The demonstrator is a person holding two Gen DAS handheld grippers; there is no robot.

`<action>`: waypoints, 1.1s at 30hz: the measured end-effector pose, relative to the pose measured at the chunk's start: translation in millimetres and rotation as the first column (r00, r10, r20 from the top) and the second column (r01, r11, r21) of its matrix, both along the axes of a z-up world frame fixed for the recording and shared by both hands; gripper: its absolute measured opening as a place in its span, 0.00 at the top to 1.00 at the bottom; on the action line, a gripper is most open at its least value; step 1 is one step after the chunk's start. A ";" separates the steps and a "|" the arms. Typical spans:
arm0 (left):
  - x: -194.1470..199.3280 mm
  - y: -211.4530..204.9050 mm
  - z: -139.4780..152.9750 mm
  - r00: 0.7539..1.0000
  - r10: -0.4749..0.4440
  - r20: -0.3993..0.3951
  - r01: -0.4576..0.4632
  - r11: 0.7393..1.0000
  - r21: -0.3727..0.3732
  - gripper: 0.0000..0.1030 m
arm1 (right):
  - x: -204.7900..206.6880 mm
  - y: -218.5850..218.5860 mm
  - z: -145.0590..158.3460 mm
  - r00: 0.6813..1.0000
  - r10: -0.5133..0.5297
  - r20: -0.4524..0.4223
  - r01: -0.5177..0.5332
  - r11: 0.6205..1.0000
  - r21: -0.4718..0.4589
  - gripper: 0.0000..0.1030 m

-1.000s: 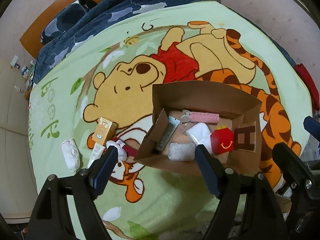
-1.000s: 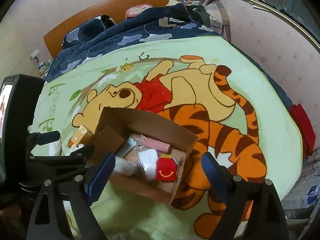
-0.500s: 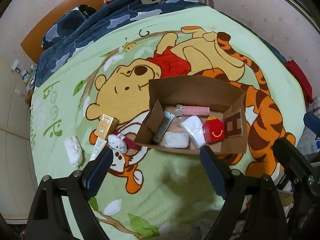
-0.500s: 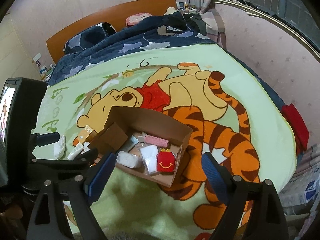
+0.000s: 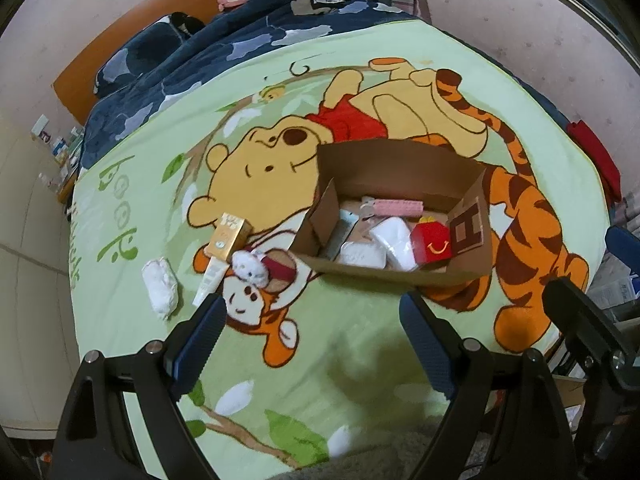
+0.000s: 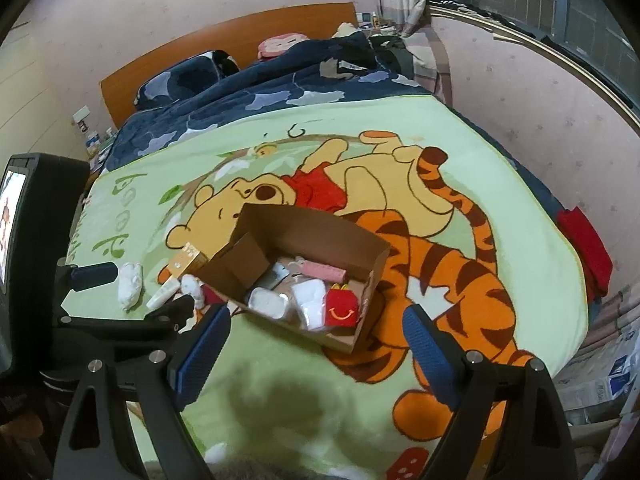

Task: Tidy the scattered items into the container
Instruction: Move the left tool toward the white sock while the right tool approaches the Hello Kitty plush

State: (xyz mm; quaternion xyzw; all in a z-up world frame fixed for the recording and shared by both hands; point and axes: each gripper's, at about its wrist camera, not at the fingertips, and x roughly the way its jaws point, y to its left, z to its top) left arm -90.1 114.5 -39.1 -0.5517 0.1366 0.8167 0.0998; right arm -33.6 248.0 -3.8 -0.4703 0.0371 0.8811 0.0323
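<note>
**Desk:** Where does the container sit?

**Photographer:** An open cardboard box [image 5: 400, 184] rests on a green cartoon blanket [image 5: 280, 380], over the printed tiger and bear, its flaps standing up. Inside lie a red paper carton with a yellow smile [image 5: 434, 245], a pink bar [image 5: 398, 207] against the far wall, a white folded packet [image 5: 394, 242] in the middle and a clear plastic tub [image 5: 362, 256] by the near wall.

**Desk:** And what is left outside?

**Photographer:** Four items lie together on the blanket, just left of the box: an orange carton [image 5: 229, 238], a white tube [image 5: 212, 282] touching its near end, a small white plush toy [image 5: 250, 268] with a dark red part beside the box's near left corner, and a white cloth bundle [image 5: 160, 290] farther left, apart from the rest.

**Desk:** The grippers?

**Photographer:** Both hang above the near edge of the bed, short of the box. The left gripper [image 5: 314, 350] is spread wide with nothing between its blue pads [image 5: 200, 340]. The right gripper [image 6: 316, 350] is likewise parted and empty.

**Desk:** Surroundings?

**Photographer:** A navy quilt [image 6: 280, 96] is bunched toward the wooden headboard [image 6: 224, 44], under pink walls.
</note>
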 end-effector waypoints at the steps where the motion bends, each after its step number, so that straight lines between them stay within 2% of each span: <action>1: 2.6 -4.5 -0.6 1.000 0.007 0.003 -0.007 1.000 -0.001 0.13 | 0.9 -4.7 -1.0 1.000 0.009 0.006 -0.009 1.000 0.000 0.12; 10: 23.7 -60.8 -15.8 0.994 0.095 0.051 -0.094 0.995 -0.014 0.13 | 8.9 -46.8 -10.0 0.994 0.094 0.055 -0.094 0.996 -0.003 0.12; 19: 45.4 -127.9 -35.1 0.976 0.191 0.106 -0.189 0.981 -0.029 0.13 | 11.6 -106.0 -29.6 0.976 0.187 0.115 -0.185 0.982 -0.027 0.12; 23: 56.5 -162.9 -55.2 0.956 0.246 0.161 -0.243 0.969 -0.039 0.13 | 10.9 -136.3 -47.8 0.960 0.230 0.159 -0.227 0.973 -0.039 0.12; 28: 65.4 -210.0 -90.4 0.917 0.325 0.233 -0.318 0.946 -0.067 0.13 | 6.0 -173.2 -77.0 0.938 0.274 0.211 -0.270 0.962 -0.047 0.12; 33: 59.2 -243.5 -123.1 0.886 0.383 0.263 -0.373 0.924 -0.088 0.13 | -2.2 -208.3 -108.0 0.923 0.311 0.226 -0.312 0.950 -0.030 0.12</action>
